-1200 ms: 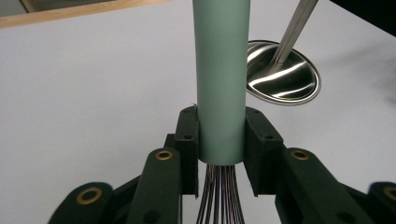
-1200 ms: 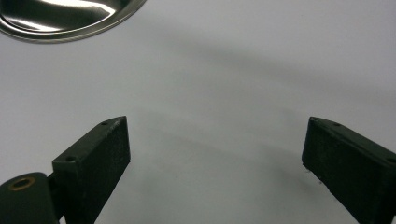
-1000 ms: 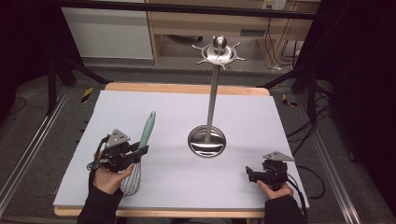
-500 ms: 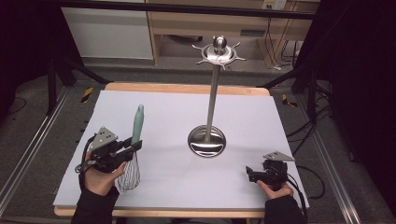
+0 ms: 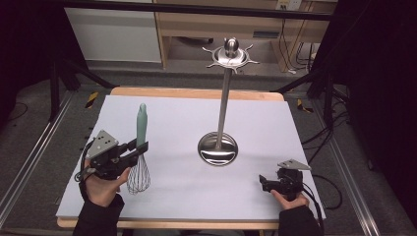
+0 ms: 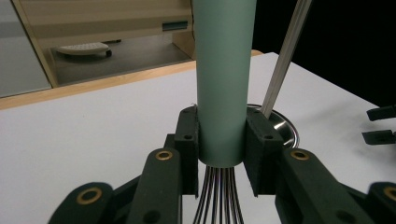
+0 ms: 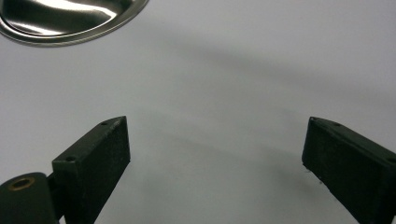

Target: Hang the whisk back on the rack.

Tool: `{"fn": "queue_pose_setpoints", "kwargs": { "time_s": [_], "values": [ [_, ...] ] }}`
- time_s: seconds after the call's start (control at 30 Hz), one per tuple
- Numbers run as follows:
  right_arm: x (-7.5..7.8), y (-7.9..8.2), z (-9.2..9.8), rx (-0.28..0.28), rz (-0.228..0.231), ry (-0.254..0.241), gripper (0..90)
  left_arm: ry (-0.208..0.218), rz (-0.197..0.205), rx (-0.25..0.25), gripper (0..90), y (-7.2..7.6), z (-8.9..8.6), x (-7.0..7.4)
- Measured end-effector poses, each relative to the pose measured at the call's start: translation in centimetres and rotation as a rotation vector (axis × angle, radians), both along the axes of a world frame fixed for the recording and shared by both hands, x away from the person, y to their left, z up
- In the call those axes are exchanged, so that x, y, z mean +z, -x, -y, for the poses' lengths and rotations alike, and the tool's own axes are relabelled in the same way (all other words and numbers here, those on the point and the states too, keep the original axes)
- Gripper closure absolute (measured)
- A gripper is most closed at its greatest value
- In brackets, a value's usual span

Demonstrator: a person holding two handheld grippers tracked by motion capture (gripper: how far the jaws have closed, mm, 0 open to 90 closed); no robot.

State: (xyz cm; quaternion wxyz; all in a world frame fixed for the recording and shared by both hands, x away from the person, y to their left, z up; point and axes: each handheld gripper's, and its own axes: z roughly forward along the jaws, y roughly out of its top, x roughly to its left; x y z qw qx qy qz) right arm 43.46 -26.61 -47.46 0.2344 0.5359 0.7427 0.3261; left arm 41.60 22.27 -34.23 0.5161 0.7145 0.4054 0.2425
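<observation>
A whisk with a pale green handle stands nearly upright at the table's left, its wire head down near the white surface. My left gripper is shut on the handle's lower end, just above the wires. A tall steel utensil stand with a round base and a hooked crown stands at the table's middle. My right gripper rests open low over the table at the front right, nothing between its jaws. The stand's base lies ahead of it.
The white tabletop has a wooden edge at the back. Behind the table are a wooden shelf unit and black frame legs. The right gripper shows far off in the left gripper view.
The left gripper has turned the whisk from a rightward lean to nearly upright and shifted it a little left. The right gripper has stayed still.
</observation>
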Motion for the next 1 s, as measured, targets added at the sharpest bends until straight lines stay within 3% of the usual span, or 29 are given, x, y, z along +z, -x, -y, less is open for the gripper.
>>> {"fn": "queue_pose_setpoints", "kwargs": {
  "time_s": [0.27, 0.6, 1.0],
  "values": [
    [0.0, 0.0, 0.0, 0.001, 0.006, -0.002, 8.0, 0.009, 0.041, -0.014, 68.9, -0.4, 0.7, 1.1],
    [0.0, -0.1, -0.1, -0.002, 0.008, 0.002, 8.0, 0.031, 0.062, -0.036, 68.9, -1.2, 1.7, 2.1],
    [0.1, 0.0, 0.0, 0.004, 0.008, -0.007, 7.9, 0.021, 0.092, -0.082, 68.9, -2.2, 4.4, 4.7]
  ]
}}
